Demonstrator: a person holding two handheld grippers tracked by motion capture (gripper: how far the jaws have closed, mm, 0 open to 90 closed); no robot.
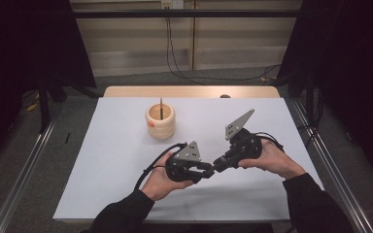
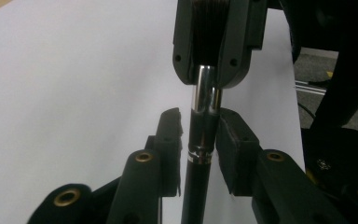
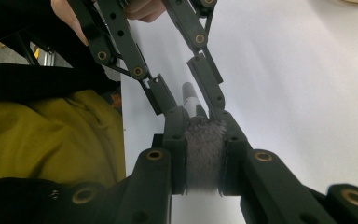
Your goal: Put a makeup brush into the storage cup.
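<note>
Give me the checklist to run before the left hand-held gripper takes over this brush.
1. Right hand-held gripper clamped on the bristles of the brush: ok.
2. Left hand-held gripper has a jaw on each side of the brush handle, just below the metal collar: ok.
3. Left jaws pressing on the handle: not ok, a gap shows on one side.
4. Brush in line with the left jaws: ok.
5. Cup upright on the table, apart from both hands: ok.
6. Brush lifted off the table: cannot tell.
</note>
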